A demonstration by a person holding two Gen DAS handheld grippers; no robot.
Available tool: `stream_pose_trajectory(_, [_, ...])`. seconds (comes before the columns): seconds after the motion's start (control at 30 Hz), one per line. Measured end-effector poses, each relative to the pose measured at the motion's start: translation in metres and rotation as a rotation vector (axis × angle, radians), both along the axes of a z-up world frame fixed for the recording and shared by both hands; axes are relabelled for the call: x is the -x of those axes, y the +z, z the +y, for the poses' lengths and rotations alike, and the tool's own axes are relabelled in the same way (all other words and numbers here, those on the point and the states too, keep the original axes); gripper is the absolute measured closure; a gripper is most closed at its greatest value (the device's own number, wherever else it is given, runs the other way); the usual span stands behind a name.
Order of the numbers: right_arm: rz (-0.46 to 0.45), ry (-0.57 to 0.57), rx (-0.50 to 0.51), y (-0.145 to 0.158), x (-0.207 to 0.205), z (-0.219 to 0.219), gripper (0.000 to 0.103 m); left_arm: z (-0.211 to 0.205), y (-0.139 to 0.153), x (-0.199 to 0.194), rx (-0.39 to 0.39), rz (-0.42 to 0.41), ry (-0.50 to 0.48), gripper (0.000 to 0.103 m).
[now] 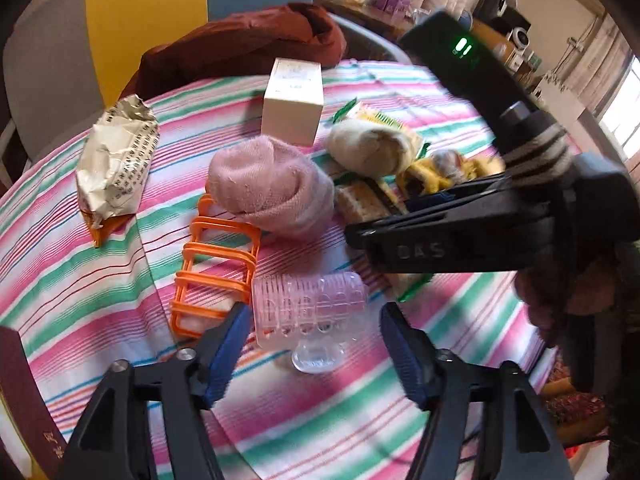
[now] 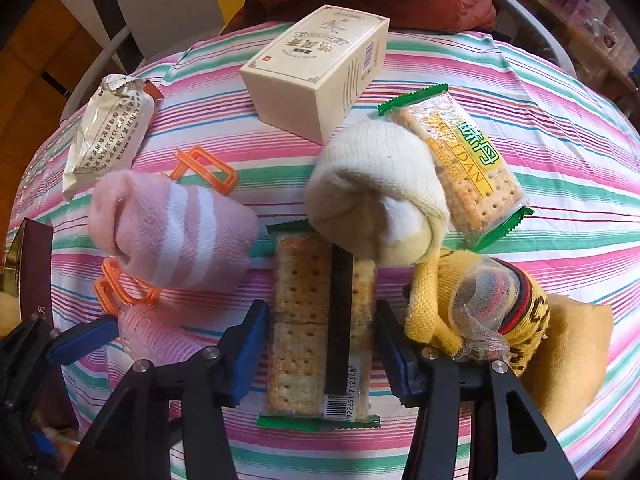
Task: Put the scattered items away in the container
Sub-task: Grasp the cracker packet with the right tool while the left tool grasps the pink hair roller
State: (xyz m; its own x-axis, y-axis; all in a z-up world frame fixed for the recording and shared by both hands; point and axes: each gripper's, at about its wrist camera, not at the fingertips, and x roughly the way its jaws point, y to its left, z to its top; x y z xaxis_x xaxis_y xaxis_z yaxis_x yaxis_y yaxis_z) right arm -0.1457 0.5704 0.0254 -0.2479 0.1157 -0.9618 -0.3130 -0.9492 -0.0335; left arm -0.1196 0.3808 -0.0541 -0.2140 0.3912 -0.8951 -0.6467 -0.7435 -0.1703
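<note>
Straddling cracker packet (image 2: 316, 320) with fingers spread wide, right gripper (image 2: 320, 354) gripping nothing; packet lying flat on striped table (image 2: 560, 160), just in front of cream sock roll (image 2: 374, 204). Left gripper (image 1: 314, 354) hovering with fingers wide apart around clear pink hair roller (image 1: 310, 308), not clamping. Pink sock roll (image 2: 172, 236) sitting left of packet, over orange clips (image 1: 214, 272). Cream box (image 2: 320, 68) lying behind cream sock roll. Container: cannot tell.
</note>
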Motion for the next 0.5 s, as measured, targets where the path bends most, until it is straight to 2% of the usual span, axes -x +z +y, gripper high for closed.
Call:
stream_pose_trajectory(0.27, [-0.003,0.024,-0.006,0.0,0.006,0.0,0.048,0.013,-0.013,0.006,0.029,-0.015,-0.004,0.033])
stream_pose_trajectory(0.33, [-0.004,0.037,-0.01,-0.001,0.007,0.0,0.048,0.012,-0.011,0.002,0.016,0.016,-0.003,0.038])
stream_pose_trajectory(0.5, [-0.008,0.065,-0.027,-0.004,0.01,-0.008,0.047,-0.003,-0.003,-0.007,-0.027,0.034,0.004,0.039])
